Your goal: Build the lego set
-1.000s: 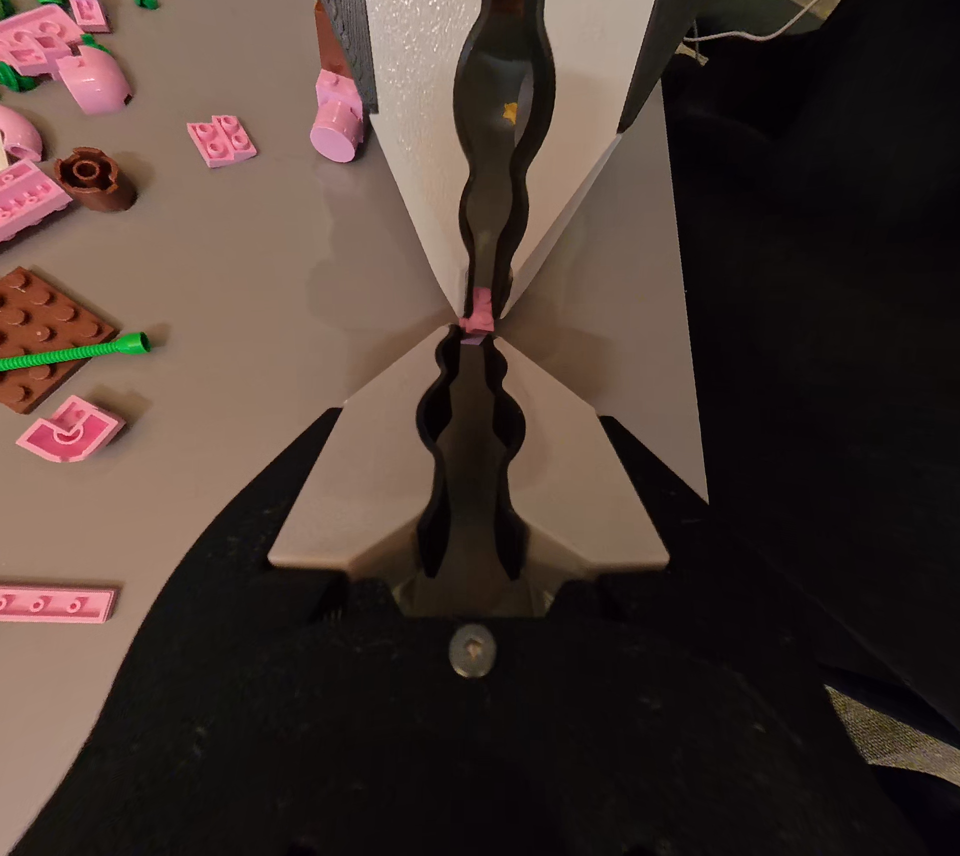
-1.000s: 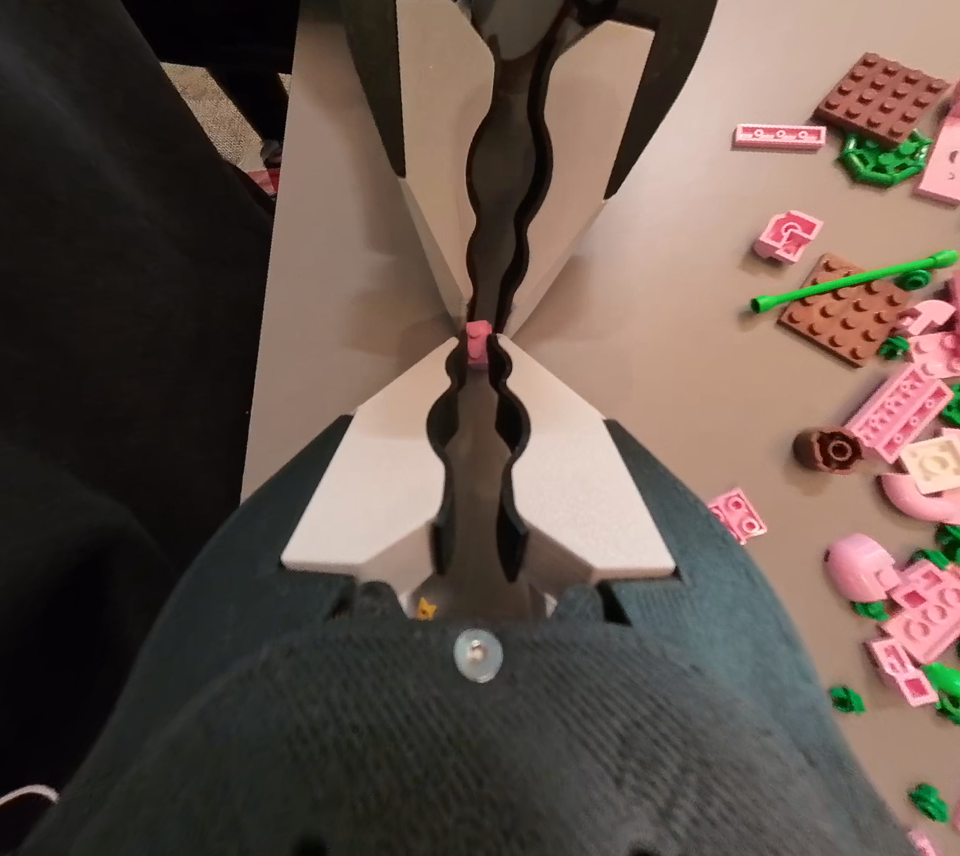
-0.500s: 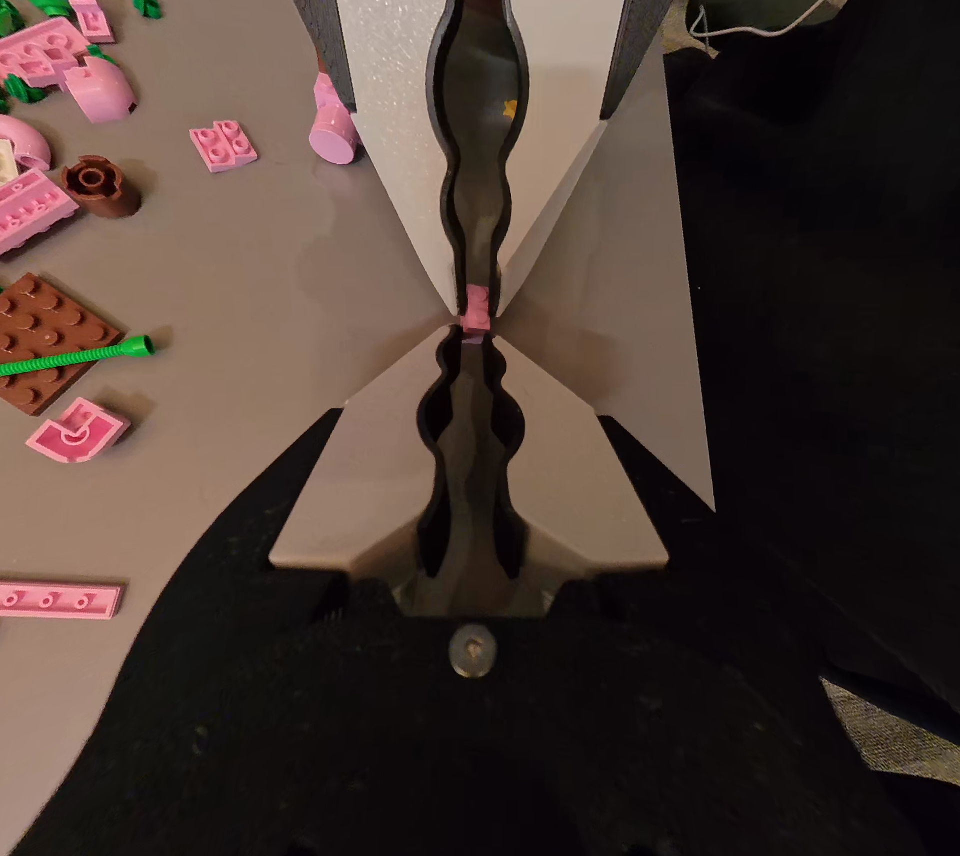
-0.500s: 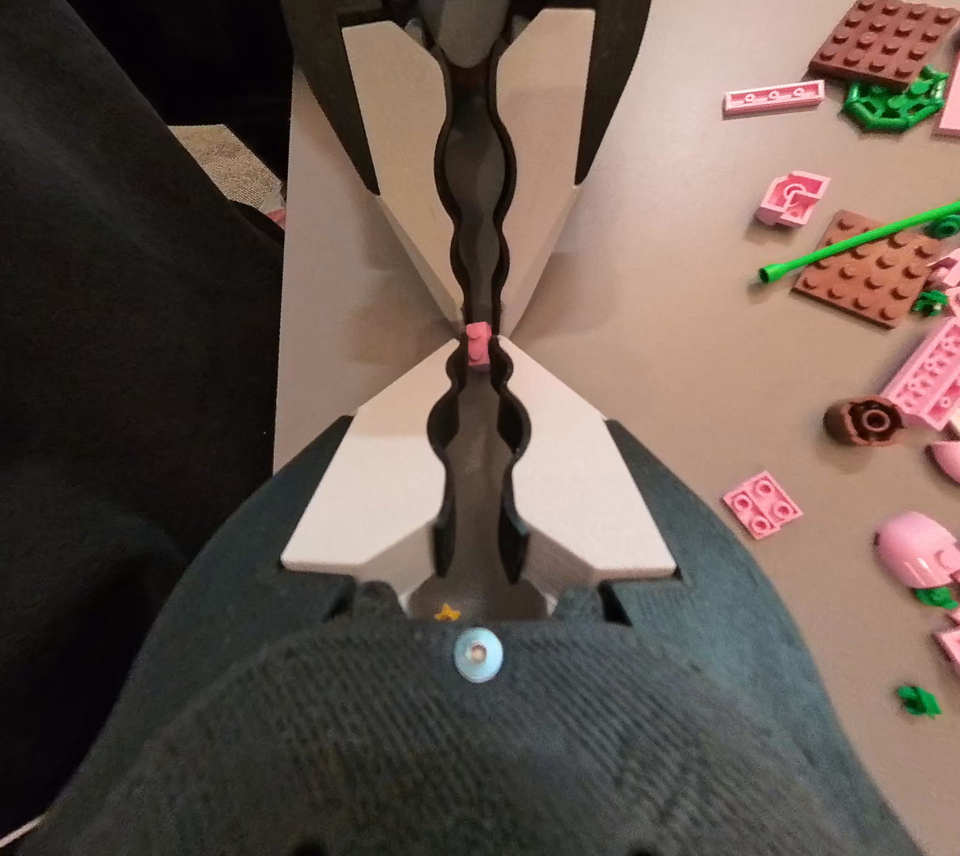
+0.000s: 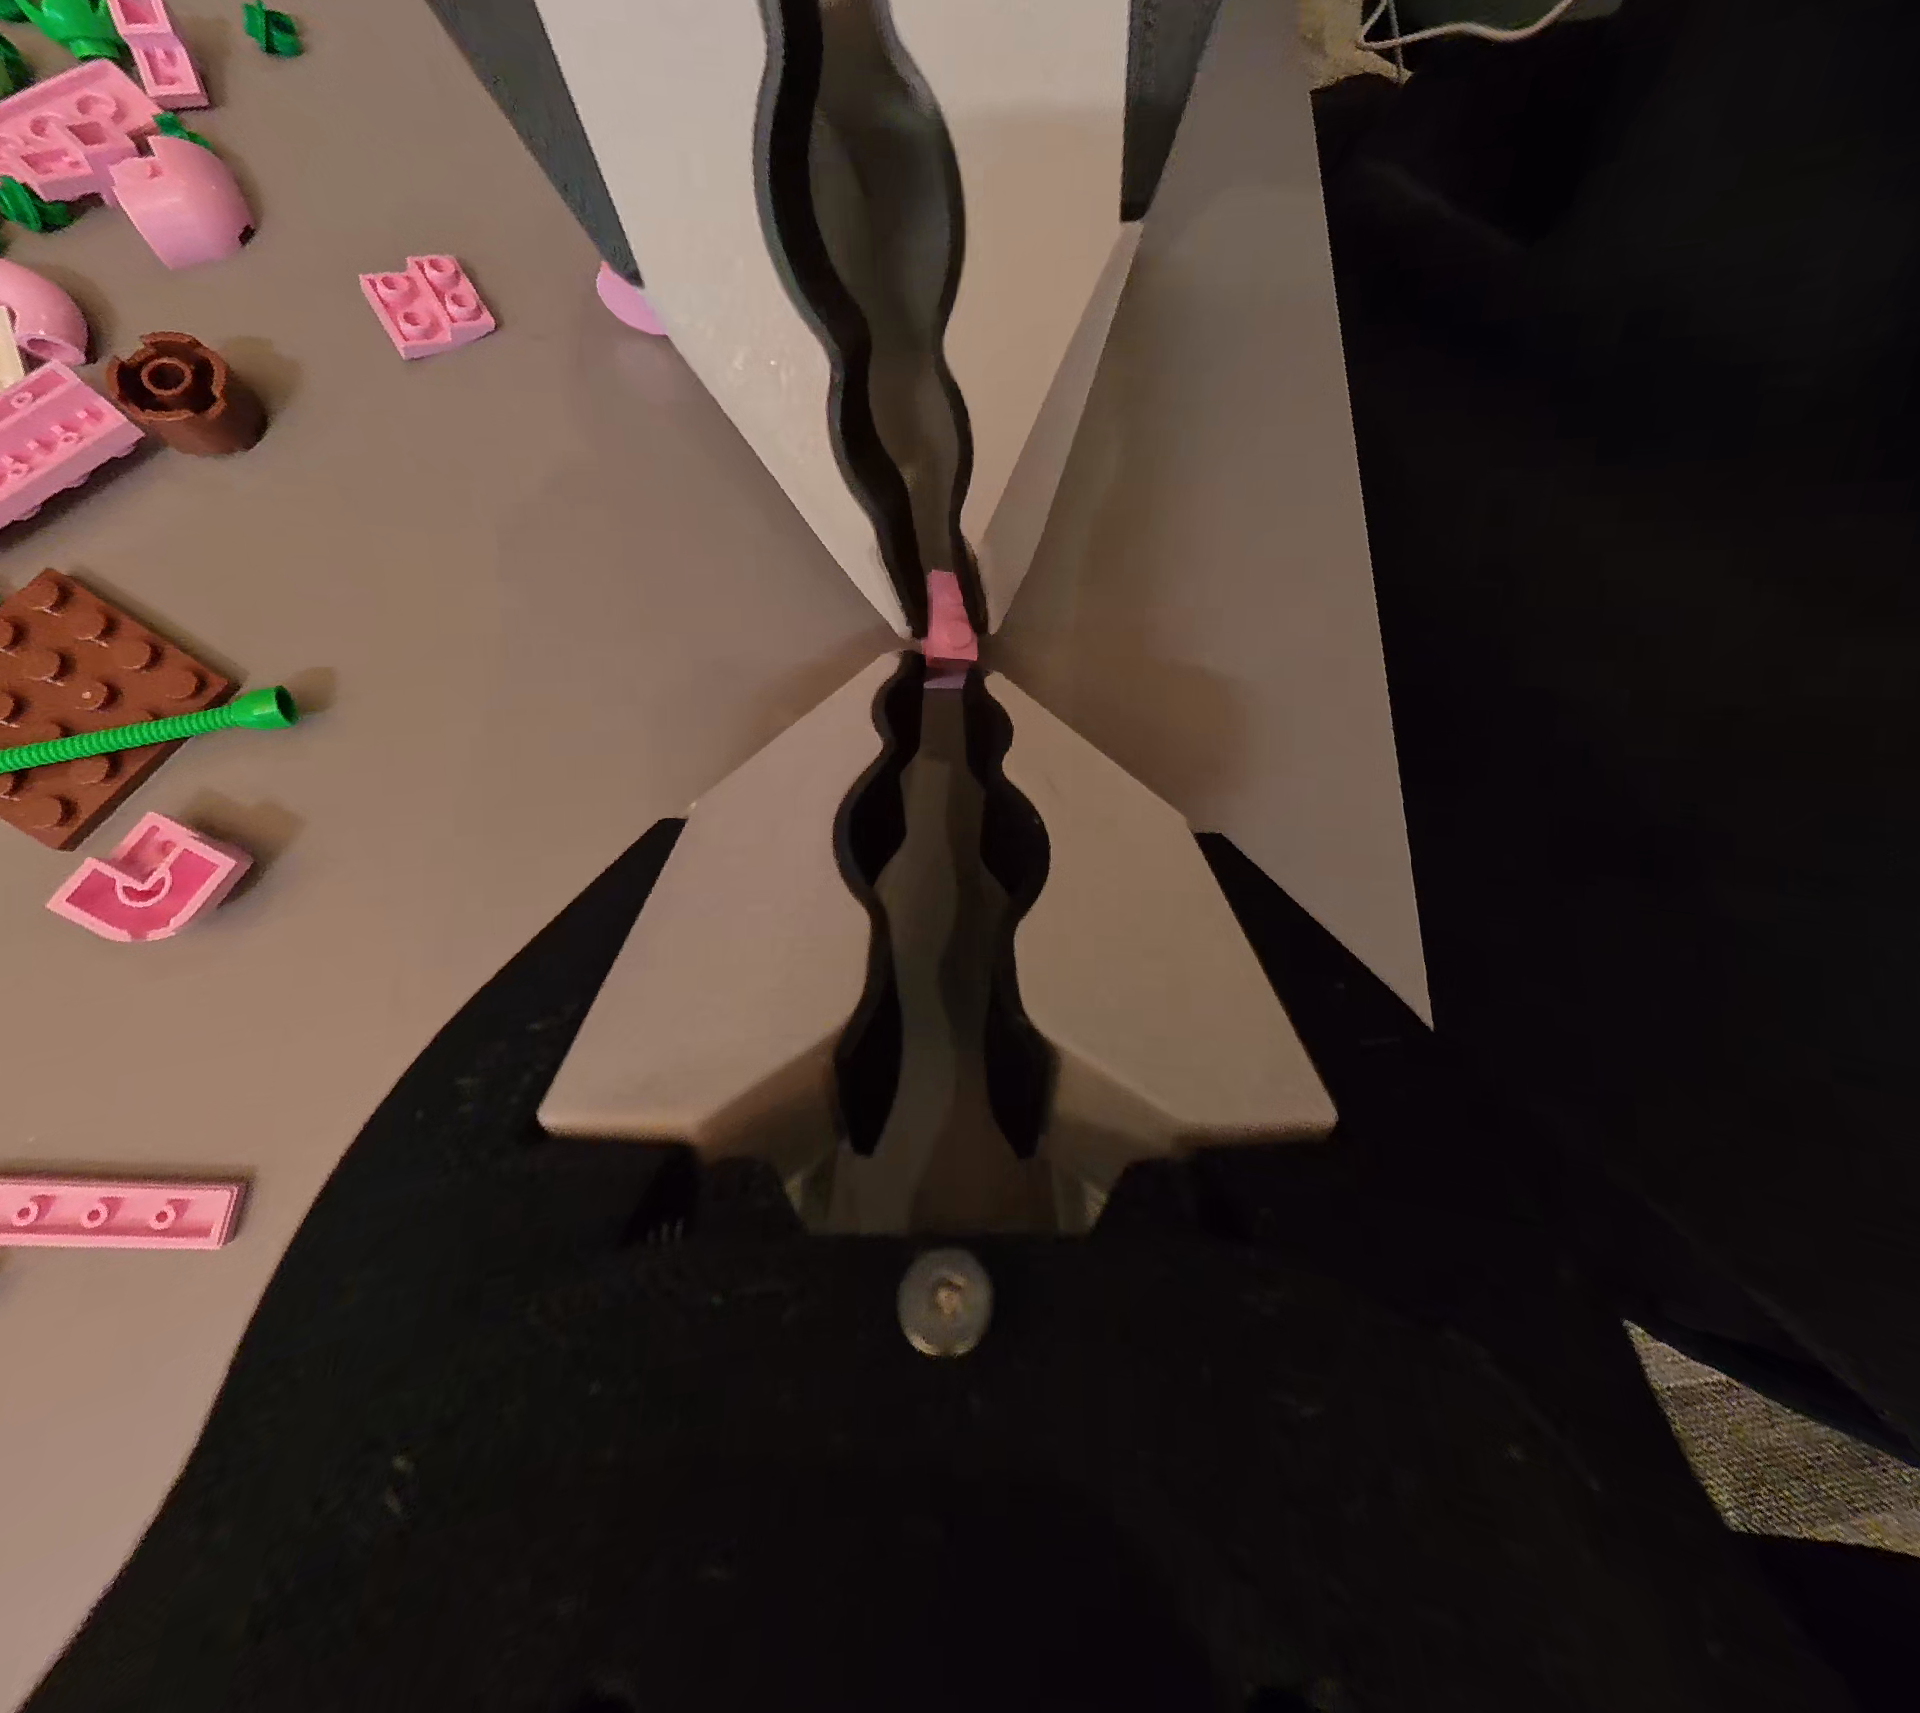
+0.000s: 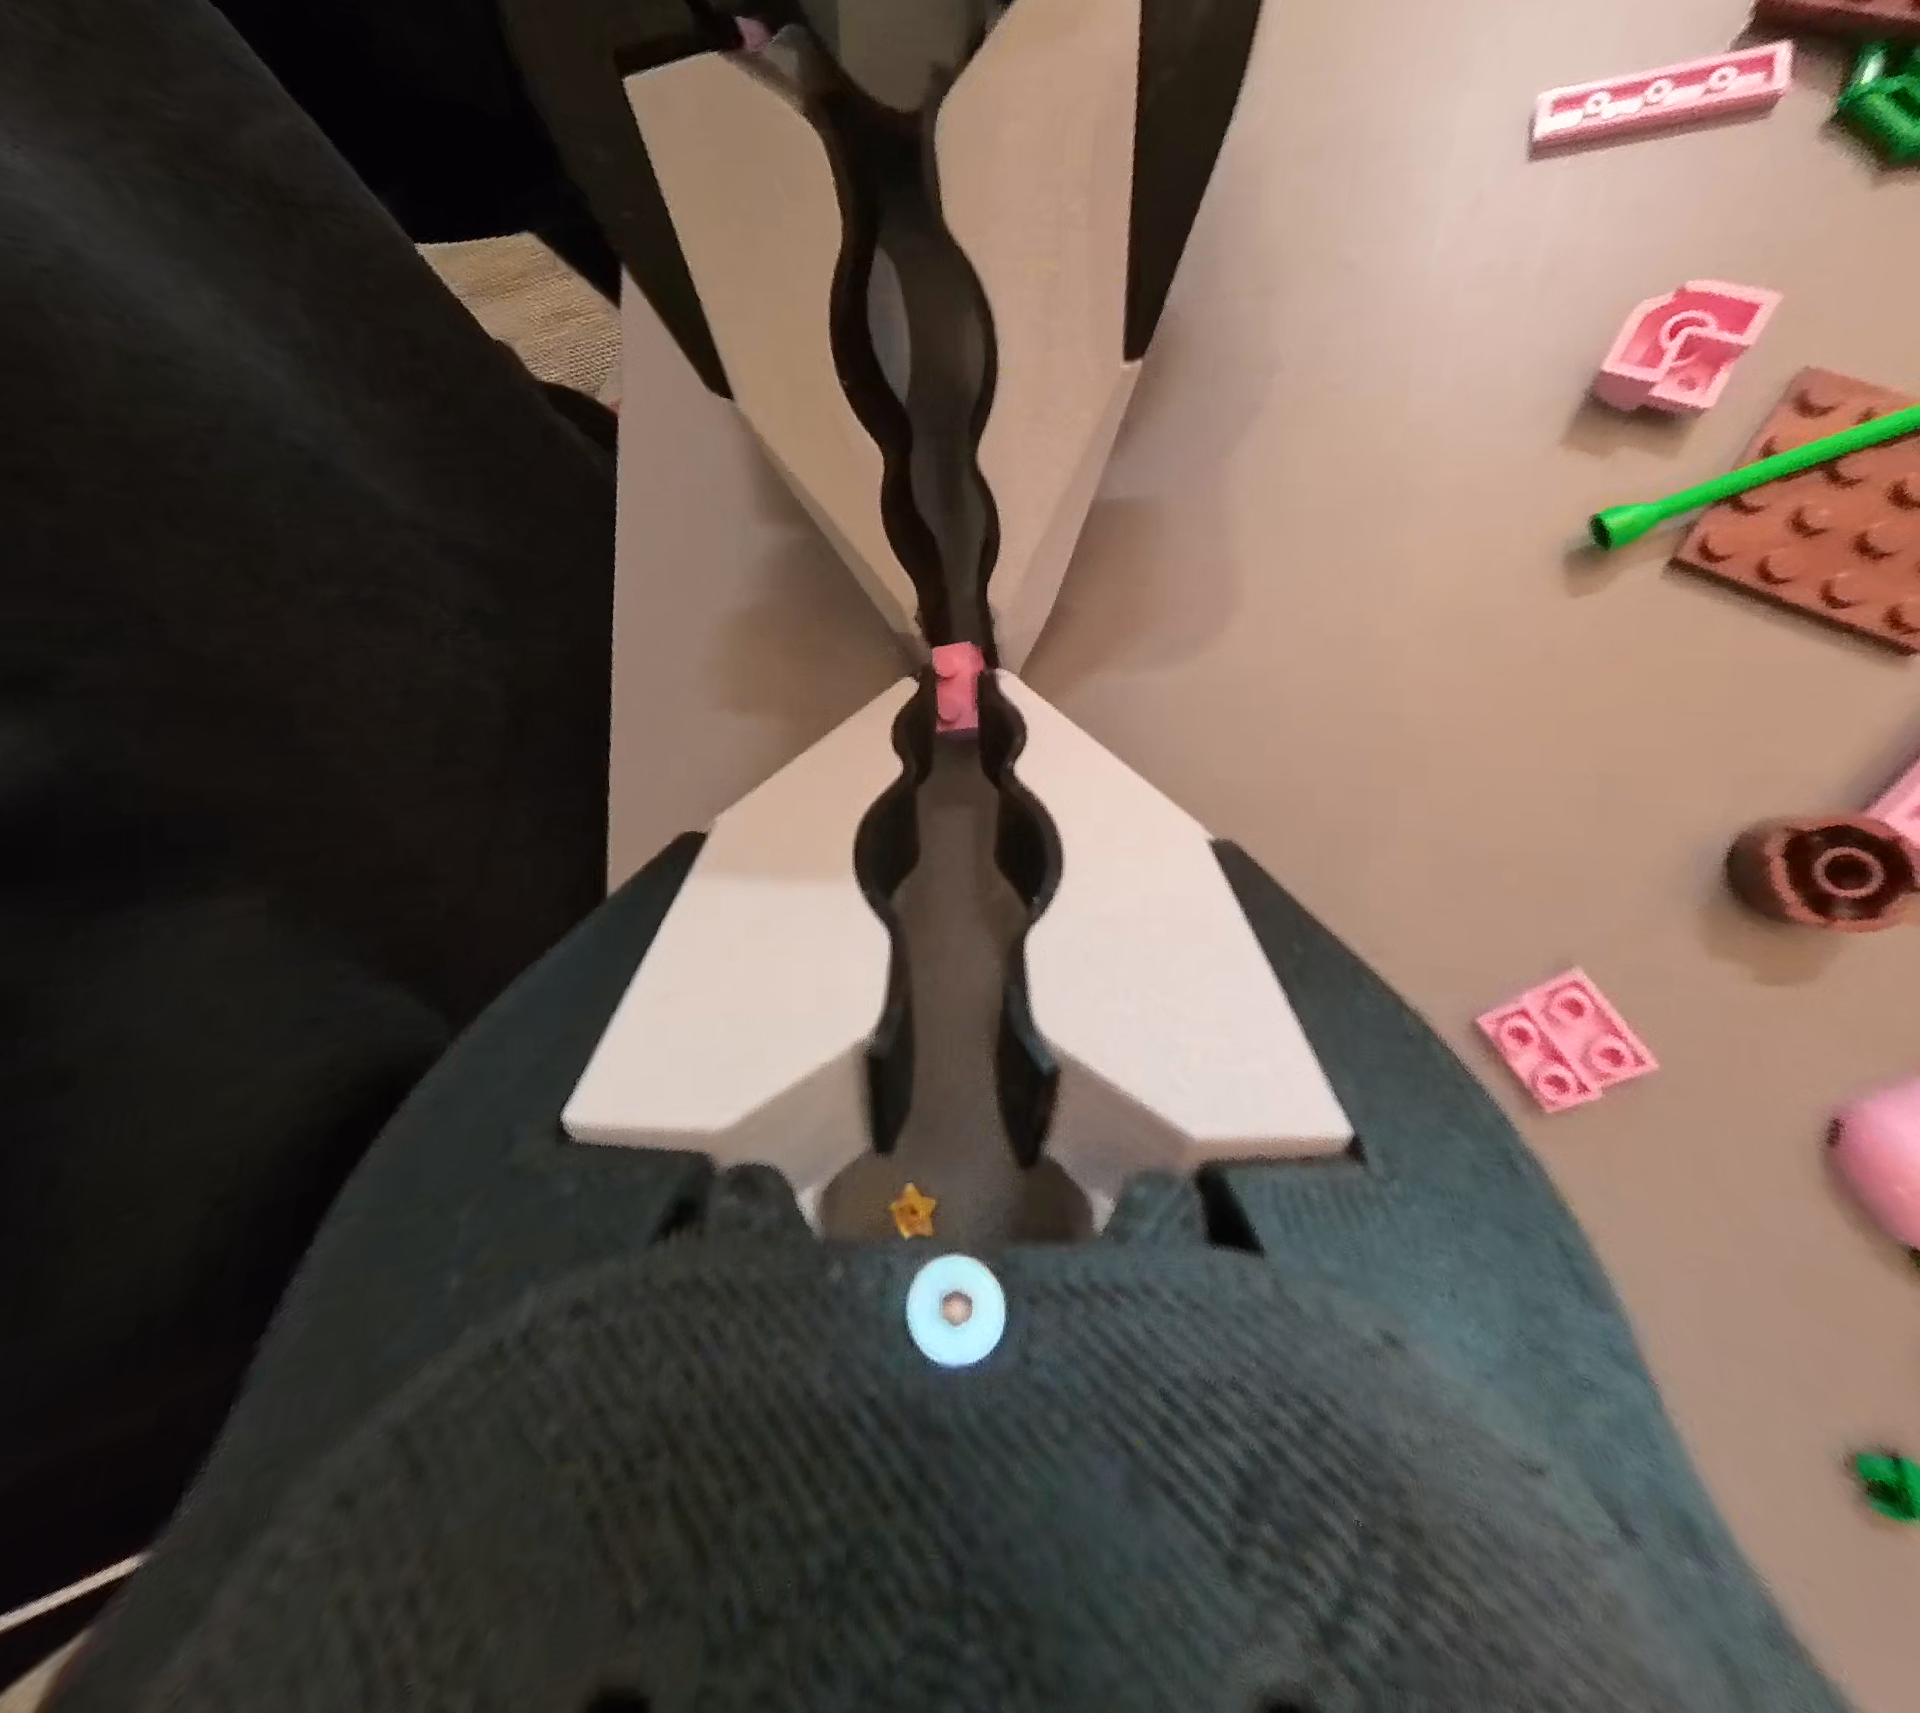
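Both grippers have edged closer tip to tip at frame centre; left gripper [image 5: 940, 676] and right gripper [image 6: 956, 692] stay nearly closed on one small pink brick [image 6: 956, 689], so a handover or joining seems underway, unfinished

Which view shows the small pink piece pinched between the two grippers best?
The right wrist view: the pink piece is sharp there, with its top and one side visible, where the right gripper meets the left gripper. The left wrist view shows the same piece paler and softer, partly tucked between the tips.
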The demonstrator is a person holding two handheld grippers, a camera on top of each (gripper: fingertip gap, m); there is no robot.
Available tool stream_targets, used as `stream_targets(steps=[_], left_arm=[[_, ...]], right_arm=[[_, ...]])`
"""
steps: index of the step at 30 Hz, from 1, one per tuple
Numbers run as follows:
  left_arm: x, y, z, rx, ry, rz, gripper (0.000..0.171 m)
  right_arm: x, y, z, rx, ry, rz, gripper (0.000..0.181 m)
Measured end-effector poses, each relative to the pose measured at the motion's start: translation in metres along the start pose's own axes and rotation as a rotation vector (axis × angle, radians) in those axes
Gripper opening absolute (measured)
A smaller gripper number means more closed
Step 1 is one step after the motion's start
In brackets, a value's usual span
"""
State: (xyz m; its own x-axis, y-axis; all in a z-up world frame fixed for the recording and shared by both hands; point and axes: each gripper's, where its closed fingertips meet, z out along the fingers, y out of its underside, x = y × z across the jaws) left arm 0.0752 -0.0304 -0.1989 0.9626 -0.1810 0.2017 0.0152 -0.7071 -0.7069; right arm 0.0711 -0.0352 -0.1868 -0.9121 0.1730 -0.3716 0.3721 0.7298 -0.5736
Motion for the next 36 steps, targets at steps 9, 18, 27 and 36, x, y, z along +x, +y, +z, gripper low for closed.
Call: stream_targets(steps=[9,18,27,36], left_arm=[[0.000,0.000,0.000,0.001,0.003,0.000,0.006],[0.000,0.000,0.000,0.000,0.011,-0.006,0.006],[0.001,0.000,0.000,0.001,0.039,-0.028,0.006],[0.006,-0.023,-0.023,0.225,0.231,-0.228,0.006]], right_arm=[[0.000,0.002,0.002,-0.120,0.059,-0.033,0.008],[0.002,0.000,-0.001,-0.014,0.176,-0.093,0.010],[-0.019,-0.018,-0.016,0.185,0.342,-0.389,0.021],[-0.007,-0.018,-0.026,0.120,0.719,-0.779,0.046]])
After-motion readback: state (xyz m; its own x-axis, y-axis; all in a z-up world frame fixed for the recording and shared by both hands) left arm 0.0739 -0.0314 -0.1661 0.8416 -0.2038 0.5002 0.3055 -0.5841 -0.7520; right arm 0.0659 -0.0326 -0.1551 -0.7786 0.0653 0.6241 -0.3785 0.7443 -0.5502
